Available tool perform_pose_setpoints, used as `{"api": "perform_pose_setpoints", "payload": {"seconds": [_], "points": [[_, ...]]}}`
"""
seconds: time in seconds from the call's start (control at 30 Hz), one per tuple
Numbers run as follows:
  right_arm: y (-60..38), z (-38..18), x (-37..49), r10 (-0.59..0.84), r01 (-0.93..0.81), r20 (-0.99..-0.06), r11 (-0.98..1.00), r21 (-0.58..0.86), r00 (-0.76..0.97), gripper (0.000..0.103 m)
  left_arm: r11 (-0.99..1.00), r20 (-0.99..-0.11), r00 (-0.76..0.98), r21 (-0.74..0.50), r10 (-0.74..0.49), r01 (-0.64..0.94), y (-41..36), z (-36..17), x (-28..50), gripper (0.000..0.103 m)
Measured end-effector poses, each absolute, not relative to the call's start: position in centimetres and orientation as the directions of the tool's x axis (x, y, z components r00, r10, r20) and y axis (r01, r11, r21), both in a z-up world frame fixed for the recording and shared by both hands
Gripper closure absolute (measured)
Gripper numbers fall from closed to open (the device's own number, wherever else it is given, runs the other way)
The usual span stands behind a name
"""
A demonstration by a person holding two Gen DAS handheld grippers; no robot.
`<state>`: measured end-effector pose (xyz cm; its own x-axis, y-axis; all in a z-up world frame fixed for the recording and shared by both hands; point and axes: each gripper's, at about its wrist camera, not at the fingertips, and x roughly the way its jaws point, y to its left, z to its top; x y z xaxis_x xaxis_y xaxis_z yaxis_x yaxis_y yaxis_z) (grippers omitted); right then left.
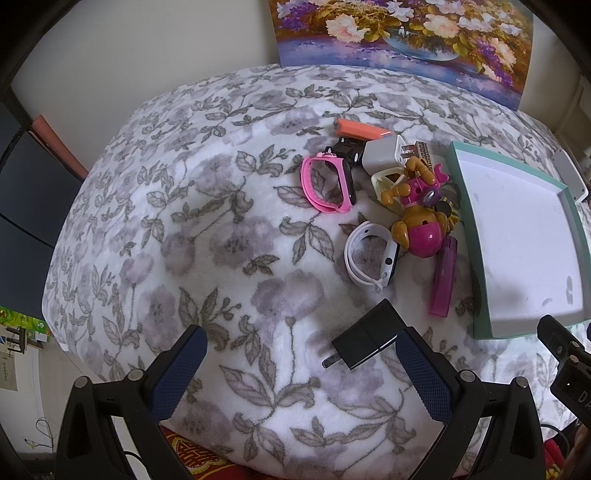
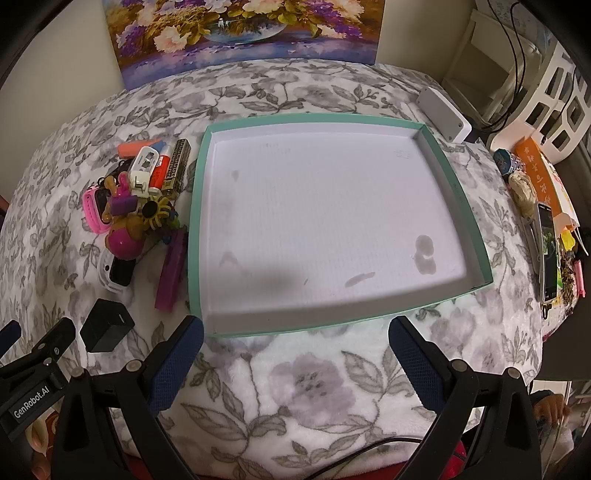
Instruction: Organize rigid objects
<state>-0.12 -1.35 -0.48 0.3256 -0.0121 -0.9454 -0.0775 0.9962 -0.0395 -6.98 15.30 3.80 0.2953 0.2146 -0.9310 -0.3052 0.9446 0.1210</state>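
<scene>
From the left wrist view, the left gripper (image 1: 301,363) sits nearest, its 2 blue-padded fingers (image 1: 181,373) spread wide over the floral blanket (image 1: 184,221) with nothing between them. Just ahead, near the right-hand finger, lies a black charger (image 1: 364,341) with its prongs pointing left. Beyond it a white watch (image 1: 371,258) stands on its edge, and a purple bar (image 1: 443,280) lies beside the teal tray (image 1: 466,206). Further back sit a pink watch (image 1: 327,182), a brown-and-pink toy figure (image 1: 419,225), a white plug adapter (image 1: 382,155) and an orange bar (image 1: 362,129), all bunched together left of the tray.

From the right wrist view, the right gripper (image 2: 295,358) is likewise wide open and holds nothing, its fingers just short of the tray's near rim (image 2: 314,325). The tray holds no objects. The pile stays outside it on the left, the black charger (image 2: 105,330) nearest. A flower painting (image 2: 243,33) leans against the wall behind.
</scene>
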Motion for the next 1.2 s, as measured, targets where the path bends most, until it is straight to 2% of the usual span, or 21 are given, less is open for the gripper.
{"api": "perform_pose_setpoints", "payload": {"seconds": [0.43,0.67,0.87,0.93,1.03,1.07,1.2], "points": [[-0.8,-0.4,0.1,-0.004,-0.096,-0.946,0.995,-0.037,0.323,0.003,0.944,-0.946,0.249,0.127,0.207,-0.304,15.0,2.9,-6.4,0.0],[0.2,-0.8,0.9,0.051,-0.12,-0.949,0.993,0.014,0.312,0.003,0.947,-0.984,0.158,0.03,0.084,-0.321,14.7,0.1,-5.7,0.0],[1.1,-1.5,1.7,0.098,-0.143,-0.949,0.988,0.057,0.3,0.003,0.935,-0.99,0.137,-0.035,0.015,-0.353,15.1,-1.3,-5.0,0.005],[1.5,-1.7,2.0,0.118,-0.153,-0.947,0.985,0.074,0.3,0.003,0.938,-0.991,0.133,-0.032,0.015,-0.345,14.9,-1.7,-4.8,0.015],[2.0,-1.7,2.2,0.139,-0.167,-0.942,0.982,0.091,0.305,0.003,0.94,-0.992,0.124,-0.065,-0.025,-0.334,14.7,-2.4,-4.5,0.018],[2.1,-1.6,2.2,0.145,-0.171,-0.939,0.981,0.094,0.311,0.003,0.94,-0.992,0.125,-0.075,-0.035,-0.333,14.6,-2.5,-4.4,0.023],[2.7,-1.5,2.4,0.176,-0.191,-0.933,0.974,0.119,0.313,0.003,0.942,-0.991,0.132,-0.081,-0.039,-0.327,14.6,-3.1,-4.2,0.026]]}}
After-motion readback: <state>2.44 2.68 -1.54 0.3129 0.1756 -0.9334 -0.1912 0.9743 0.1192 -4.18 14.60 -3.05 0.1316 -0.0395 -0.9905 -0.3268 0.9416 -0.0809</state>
